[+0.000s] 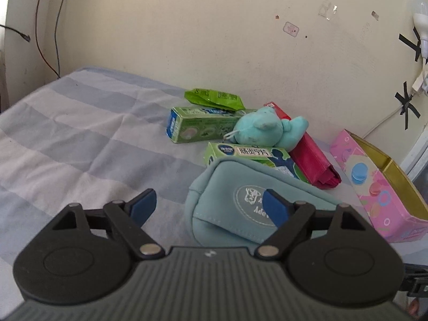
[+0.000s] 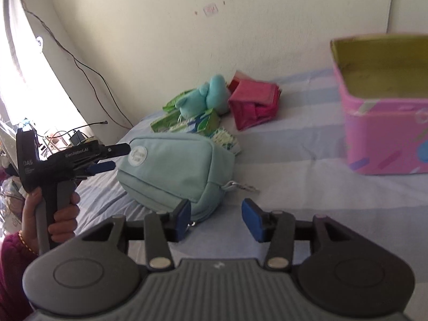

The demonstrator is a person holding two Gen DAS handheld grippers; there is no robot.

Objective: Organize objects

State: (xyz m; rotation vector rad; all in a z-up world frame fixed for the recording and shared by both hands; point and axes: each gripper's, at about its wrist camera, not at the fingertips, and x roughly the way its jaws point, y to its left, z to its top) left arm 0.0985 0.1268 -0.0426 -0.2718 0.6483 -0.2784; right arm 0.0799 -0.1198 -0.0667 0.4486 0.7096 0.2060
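On the striped bedsheet (image 1: 80, 139) lies a teal zip pouch (image 1: 246, 208), its oval badge half covered in the left wrist view by one blue pad, so the lettering reads only in part. The left gripper (image 1: 211, 206) has its jaws spread wide; the pouch lies ahead of them, at about 1 o'clock from the gap, and neither pad presses on it. From the right wrist camera the same left gripper (image 2: 113, 156) shows at 9 o'clock, held by a hand (image 2: 62, 214) in a magenta sleeve, its fingertips just beside the pouch's badge end; whether they touch it is hard to say.

The right gripper (image 2: 216, 220) has its jaws part-way apart with nothing between them; the pouch's near corner sits just beyond its left pad, and a small metal clip at that corner is blurred.

Behind the pouch, toward 12 o'clock, lies a heap: a teal plush toy (image 1: 264, 128), two green medicine boxes (image 1: 198, 127), a crumpled green wrapper (image 1: 214, 97) and a red folded pouch (image 1: 315, 160), each partly hidden by its neighbour. At 3 o'clock stands an open pink tin (image 2: 385, 133), gold inside, cut off by the frame edge and blurred.
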